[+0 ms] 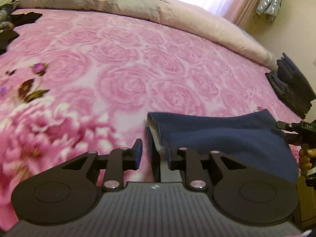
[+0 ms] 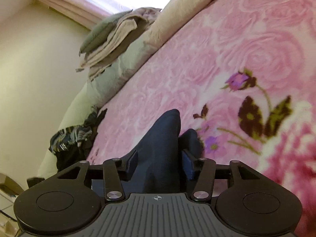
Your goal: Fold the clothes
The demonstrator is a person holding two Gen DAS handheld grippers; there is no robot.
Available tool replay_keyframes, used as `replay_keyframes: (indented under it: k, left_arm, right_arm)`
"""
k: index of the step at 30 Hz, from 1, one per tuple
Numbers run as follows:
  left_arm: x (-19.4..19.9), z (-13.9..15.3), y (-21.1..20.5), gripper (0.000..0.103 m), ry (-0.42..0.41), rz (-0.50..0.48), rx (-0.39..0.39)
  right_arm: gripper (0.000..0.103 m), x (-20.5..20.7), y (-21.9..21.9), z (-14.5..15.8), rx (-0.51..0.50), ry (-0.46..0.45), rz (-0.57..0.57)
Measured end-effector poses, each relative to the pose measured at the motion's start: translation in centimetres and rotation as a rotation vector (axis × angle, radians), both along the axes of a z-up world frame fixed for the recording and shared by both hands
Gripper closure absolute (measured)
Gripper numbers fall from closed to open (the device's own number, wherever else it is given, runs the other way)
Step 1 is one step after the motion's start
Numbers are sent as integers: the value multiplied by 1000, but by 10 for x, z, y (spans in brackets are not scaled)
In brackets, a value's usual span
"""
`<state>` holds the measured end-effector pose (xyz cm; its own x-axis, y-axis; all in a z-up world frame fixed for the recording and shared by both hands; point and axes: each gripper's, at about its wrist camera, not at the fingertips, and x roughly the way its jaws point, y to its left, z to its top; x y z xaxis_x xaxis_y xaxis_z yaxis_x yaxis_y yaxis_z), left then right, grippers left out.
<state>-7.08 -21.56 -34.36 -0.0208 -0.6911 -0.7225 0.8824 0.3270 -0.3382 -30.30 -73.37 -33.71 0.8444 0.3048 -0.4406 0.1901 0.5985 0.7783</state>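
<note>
Two views: I am looking along each gripper over a bed [image 1: 122,63] covered in a pink rose-print blanket.
Garment: I am seeing a navy garment [image 1: 223,136] lying folded on the blanket near the bed's near edge, with a grey lining showing at its left end.
Left gripper: I am holding the left gripper [image 1: 153,154] at the garment's left end; its jaws are standing partly open, with the folded edge sitting between them and lying against the right-hand pad, and the left pad is standing clear.
Right gripper: I am holding the right gripper [image 2: 160,164] over the other end; its jaws are standing about half open with a ridge of navy cloth rising between them, and neither pad is pressing on it.
Surroundings: I am seeing folded dark clothes [image 1: 290,86] sitting further right on the bed, and loose patterned clothes [image 2: 73,138] lying at the far edge.
</note>
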Motion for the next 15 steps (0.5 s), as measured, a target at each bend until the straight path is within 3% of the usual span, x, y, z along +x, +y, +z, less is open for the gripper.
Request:
replay_keyframes:
  k: [5, 10, 15]
  left_arm:
    - [-30, -7, 18, 73, 70, -78, -5]
    - [-38, -18, 19, 73, 51, -89, 5]
    - [-19, -12, 39, 73, 135, -27, -53]
  right_arm:
    - [52, -19, 16, 7, -3, -23, -15]
    - [52, -27, 25, 11, -11, -14, -34]
    - [52, -32, 25, 17, -30, -23, -25]
